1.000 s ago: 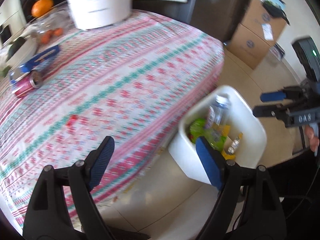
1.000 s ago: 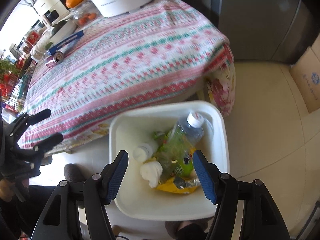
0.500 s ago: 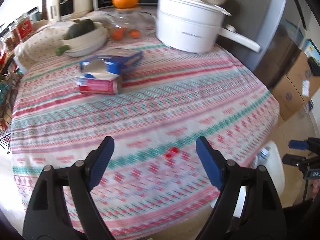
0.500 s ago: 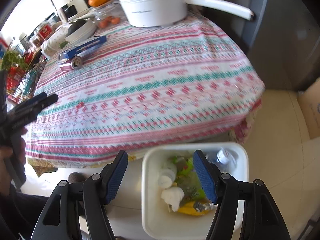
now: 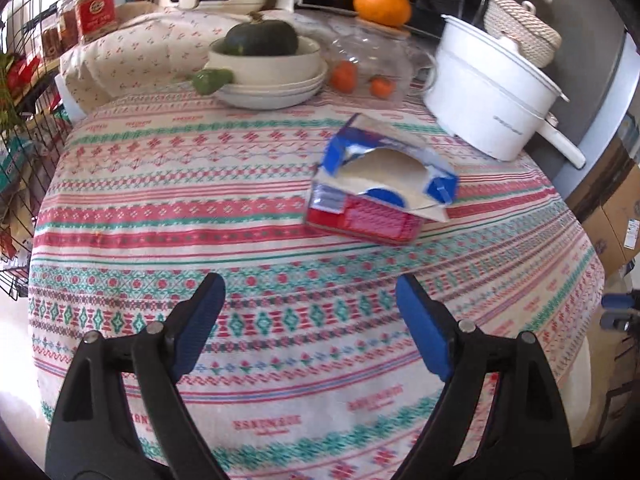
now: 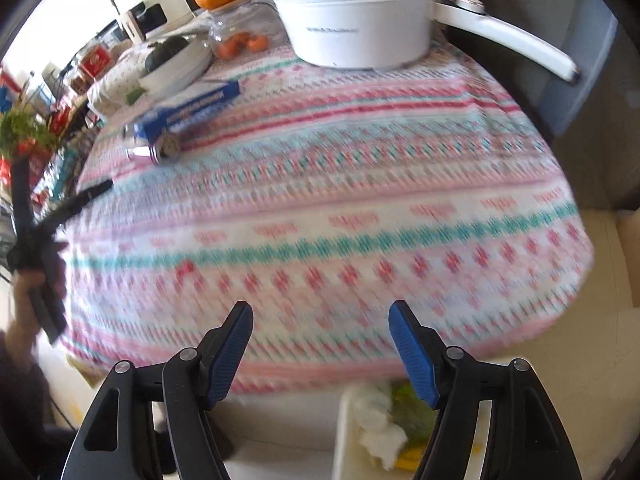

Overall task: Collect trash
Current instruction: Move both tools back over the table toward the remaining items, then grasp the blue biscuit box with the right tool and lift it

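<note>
A round table under a pink, red and green patterned tablecloth [image 5: 248, 248] fills both views. At its far right edge stands a big white pot [image 5: 492, 104] with a long handle; left of the pot sit stacked white bowls [image 5: 272, 84] holding a dark squash. Near the table's middle, in front of the pot, lies the trash: a torn blue carton [image 5: 384, 176] resting on a red can [image 5: 360, 220]. Below the table's near edge a white bin [image 6: 348, 432] holds crumpled rubbish. The left gripper [image 5: 310, 320] hovers over the cloth, jaws spread wide and empty; the right gripper [image 6: 320, 344] likewise gapes, holding nothing.
</note>
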`<state>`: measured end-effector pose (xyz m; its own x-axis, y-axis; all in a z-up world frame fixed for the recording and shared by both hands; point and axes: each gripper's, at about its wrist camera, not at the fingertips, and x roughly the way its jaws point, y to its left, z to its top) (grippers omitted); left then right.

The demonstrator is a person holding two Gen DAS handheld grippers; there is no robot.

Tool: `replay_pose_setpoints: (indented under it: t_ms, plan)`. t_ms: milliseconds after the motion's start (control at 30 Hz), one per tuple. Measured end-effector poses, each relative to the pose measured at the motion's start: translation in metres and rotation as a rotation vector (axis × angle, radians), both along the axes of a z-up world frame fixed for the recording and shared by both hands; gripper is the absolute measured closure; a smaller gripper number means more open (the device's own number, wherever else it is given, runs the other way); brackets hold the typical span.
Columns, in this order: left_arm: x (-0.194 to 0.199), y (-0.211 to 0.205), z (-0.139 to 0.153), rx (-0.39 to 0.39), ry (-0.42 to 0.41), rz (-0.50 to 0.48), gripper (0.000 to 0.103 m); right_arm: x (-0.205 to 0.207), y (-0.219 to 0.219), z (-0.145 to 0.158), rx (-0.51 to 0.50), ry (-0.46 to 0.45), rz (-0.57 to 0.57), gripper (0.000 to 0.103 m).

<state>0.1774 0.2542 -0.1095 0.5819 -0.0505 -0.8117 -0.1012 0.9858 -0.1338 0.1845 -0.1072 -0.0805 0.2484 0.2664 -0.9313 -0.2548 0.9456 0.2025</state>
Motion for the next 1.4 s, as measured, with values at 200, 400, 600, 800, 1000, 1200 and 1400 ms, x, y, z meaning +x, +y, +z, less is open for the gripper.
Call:
replay_pose_setpoints:
  t_ms: [200,400,600,800,1000,1200,1400]
  plan:
    - [-0.004,0.004,-0.013,0.091,0.057,-0.028,0.016,0.067,0.081,-0.004,0.131,-0.008,0.046,0.031]
    - [-0.015,0.010,0.000,0.110,0.034,-0.060,0.016,0.126,0.142,-0.026,0.346,0.037,0.007,0.031]
    - [-0.018,0.014,0.003,0.072,0.015,-0.073,0.016,0.162,0.172,-0.054,0.560,0.107,-0.083,0.033]
    - [-0.013,0.009,-0.001,0.074,0.011,-0.105,0.016,0.175,0.175,-0.083,0.797,0.203,-0.161,0.064]
    - [-0.011,0.003,-0.001,0.061,-0.006,-0.123,0.016,0.167,0.155,-0.055,0.819,0.119,-0.105,0.074]
    - [0.002,-0.003,0.003,-0.016,0.000,-0.108,0.016,0.151,0.105,-0.012,0.712,0.037,-0.086,0.079]
    - [0.032,-0.004,0.012,-0.192,0.075,0.077,0.016,0.110,0.048,0.011,0.464,-0.016,-0.035,0.079]
